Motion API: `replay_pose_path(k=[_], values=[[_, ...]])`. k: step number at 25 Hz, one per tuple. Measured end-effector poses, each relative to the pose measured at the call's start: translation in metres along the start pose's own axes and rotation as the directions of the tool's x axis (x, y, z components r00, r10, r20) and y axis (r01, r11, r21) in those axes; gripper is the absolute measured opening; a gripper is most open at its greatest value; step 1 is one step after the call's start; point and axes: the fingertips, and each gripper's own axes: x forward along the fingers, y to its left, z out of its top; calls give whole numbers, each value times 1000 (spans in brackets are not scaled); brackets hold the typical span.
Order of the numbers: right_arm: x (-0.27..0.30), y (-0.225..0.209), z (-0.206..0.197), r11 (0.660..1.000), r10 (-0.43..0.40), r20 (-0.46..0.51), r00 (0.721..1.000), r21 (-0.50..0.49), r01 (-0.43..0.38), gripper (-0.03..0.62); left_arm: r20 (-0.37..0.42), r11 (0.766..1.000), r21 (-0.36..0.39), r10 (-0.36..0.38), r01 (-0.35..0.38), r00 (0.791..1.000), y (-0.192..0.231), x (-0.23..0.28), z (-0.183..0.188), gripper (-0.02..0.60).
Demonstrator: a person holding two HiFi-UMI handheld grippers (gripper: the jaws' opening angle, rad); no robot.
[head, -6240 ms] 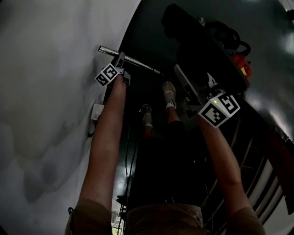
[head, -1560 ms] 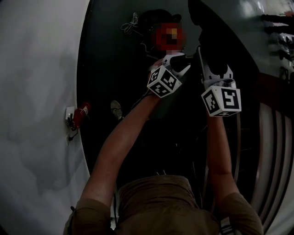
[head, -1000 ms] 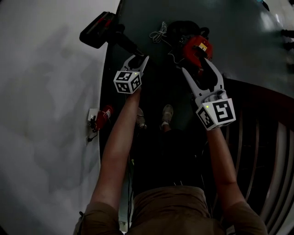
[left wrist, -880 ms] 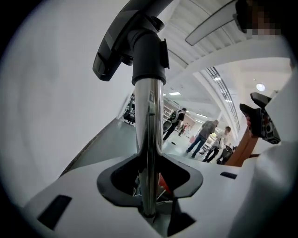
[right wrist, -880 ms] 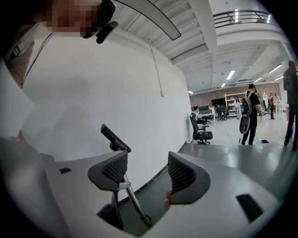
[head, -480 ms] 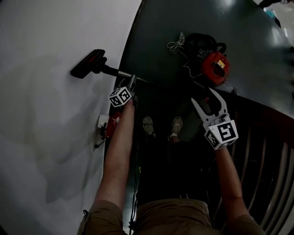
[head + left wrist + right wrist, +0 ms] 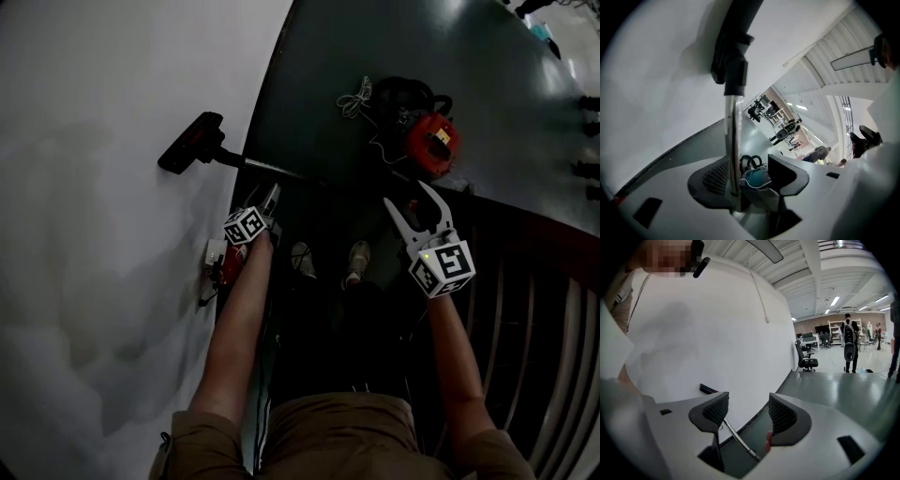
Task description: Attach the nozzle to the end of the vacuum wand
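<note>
**Nozzle** [image 7: 190,145]. Black floor head on the far end of the wand, seen against the white wall [image 7: 103,281]. In the left gripper view its collar meets the metal tube with no visible gap. Judged seated, so the join looks made.

**Wand** [image 7: 267,167]. Bare metal tube slanting from the nozzle back toward the left gripper, above the edge of the dark floor [image 7: 319,75]. The nozzle end probably points away from the person to keep the joint in plain sight. Whether the head rests on the wall cannot be told.

**Left gripper** [image 7: 270,199]. Jaws opening. The wand runs between them, close beside the left pad and clear of the right pad, so nothing is clamped. Judged a release after the fitting.

**Right gripper** [image 7: 417,199]. Jaws wide apart and empty. Through the gap only the distant wand and the wall show. It hangs off to the right, above the person's shoes [image 7: 302,260], probably kept out of the way because the joint needs no second hold.

**Vacuum body** [image 7: 431,141]. Red, on the floor with its coiled hose and cord, well apart from the nozzle.
</note>
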Motion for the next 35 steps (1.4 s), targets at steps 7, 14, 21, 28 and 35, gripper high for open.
replay_pose_path(k=[7, 14, 21, 28, 35], values=[[-65, 9, 64, 996, -93, 60, 994, -14, 94, 275, -24, 954, 186, -233, 234, 972, -144, -83, 49, 241], [-131, 39, 130, 983, -123, 140, 982, -121, 140, 275, 65, 813, 352, -515, 463, 855, -328, -156, 143, 241], [-220, 67, 193, 972, -78, 264, 961, -194, 132, 275, 81, 650, 546, -669, 529, 738, -481, -229, 175, 241], [-326, 56, 234, 967, -71, 351, 934, -205, 150, 275, 103, 572, 631, -732, 525, 674, -597, -275, 165, 241], [-454, 41, 255, 953, -81, 449, 890, -226, 201, 275, -29, 425, 692, -791, 584, 611, -713, -325, 108, 241]])
